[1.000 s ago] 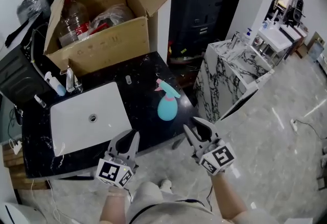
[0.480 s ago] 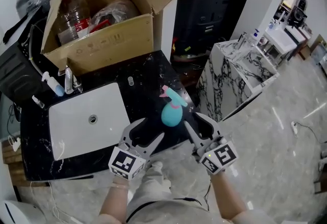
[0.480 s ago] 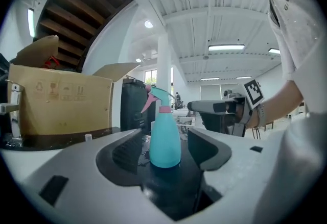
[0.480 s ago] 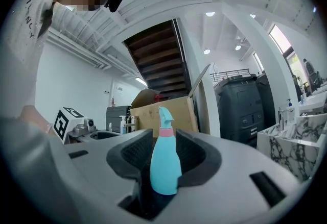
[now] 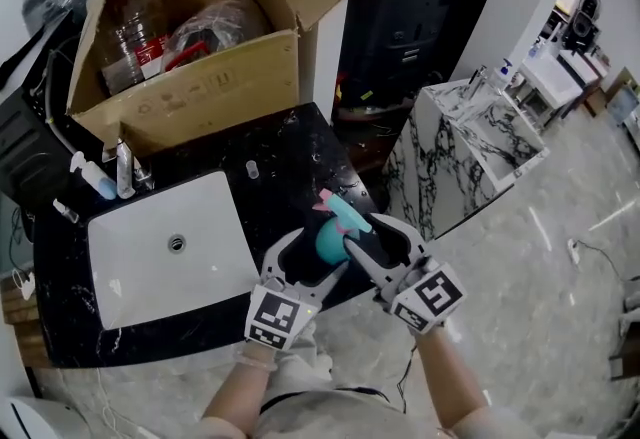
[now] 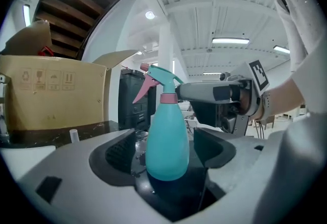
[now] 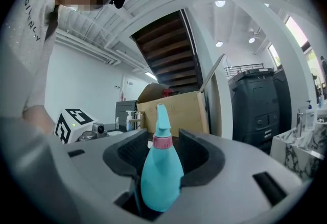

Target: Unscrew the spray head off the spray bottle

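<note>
Surface: a black stone countertop [image 5: 285, 157] with white veining, and a white rectangular sink [image 5: 120, 272] set into its left part.
Spray bottle: the teal spray bottle [image 5: 330, 239] stands upright near the countertop's front right edge, to the right of the sink. Its pink collar and teal-and-pink spray head [image 5: 343, 212] are on top.
Left gripper: the left gripper [image 5: 315, 257] comes at the bottle's body from the front. Its jaws have just been opening and now stand wide, with the bottle between them and a gap on each side, pressing nothing.
Right gripper: the right gripper [image 5: 368, 235] reaches in from the right, higher up the bottle. Its jaws have also just been opening; the bottle stands between them, not clamped.
Behind the sink: a faucet [image 5: 122, 167] and a small white pump bottle [image 5: 90, 177].
Back of counter: an open cardboard box [image 5: 200, 92] holding plastic bottles and bags.
Loose item: a small clear cap [image 5: 251, 168] lies on the stone ahead of the box.
Room: pale glossy floor tiles [image 5: 540, 267], a white veined-marble unit [image 5: 450, 162] to the right, and a dark cabinet [image 5: 410, 17] beyond.
</note>
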A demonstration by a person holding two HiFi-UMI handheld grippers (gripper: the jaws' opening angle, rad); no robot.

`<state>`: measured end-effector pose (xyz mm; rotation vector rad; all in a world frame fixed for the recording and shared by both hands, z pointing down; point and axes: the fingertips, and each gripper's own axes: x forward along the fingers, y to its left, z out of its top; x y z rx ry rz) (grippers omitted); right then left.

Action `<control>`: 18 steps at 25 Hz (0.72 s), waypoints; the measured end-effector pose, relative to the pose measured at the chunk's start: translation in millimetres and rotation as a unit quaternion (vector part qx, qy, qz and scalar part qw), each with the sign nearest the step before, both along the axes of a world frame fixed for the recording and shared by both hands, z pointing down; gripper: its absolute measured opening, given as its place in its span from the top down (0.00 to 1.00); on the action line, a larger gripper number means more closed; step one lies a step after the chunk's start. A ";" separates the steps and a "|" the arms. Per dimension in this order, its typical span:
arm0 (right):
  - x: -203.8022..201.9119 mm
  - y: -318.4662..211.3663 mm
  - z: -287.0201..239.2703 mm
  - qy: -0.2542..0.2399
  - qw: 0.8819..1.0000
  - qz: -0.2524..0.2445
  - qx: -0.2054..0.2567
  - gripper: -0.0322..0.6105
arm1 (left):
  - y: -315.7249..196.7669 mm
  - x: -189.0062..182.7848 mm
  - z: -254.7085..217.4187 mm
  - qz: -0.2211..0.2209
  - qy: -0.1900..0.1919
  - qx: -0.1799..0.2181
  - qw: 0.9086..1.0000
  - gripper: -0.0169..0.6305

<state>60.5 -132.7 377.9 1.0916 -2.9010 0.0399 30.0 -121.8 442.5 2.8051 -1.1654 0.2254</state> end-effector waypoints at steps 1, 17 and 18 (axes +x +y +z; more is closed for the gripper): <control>-3.6 -1.4 0.8 0.009 1.000 -0.009 0.000 0.64 | -1.4 3.3 -0.1 0.003 0.003 -0.003 1.000 0.44; -22.8 -9.1 3.4 0.067 0.996 -0.055 0.003 0.73 | -20.5 31.6 24.7 0.003 -0.058 -0.024 0.998 0.38; -23.5 -8.9 3.3 0.067 0.996 -0.056 0.004 0.73 | -22.2 32.1 24.7 0.001 -0.061 -0.020 0.998 0.38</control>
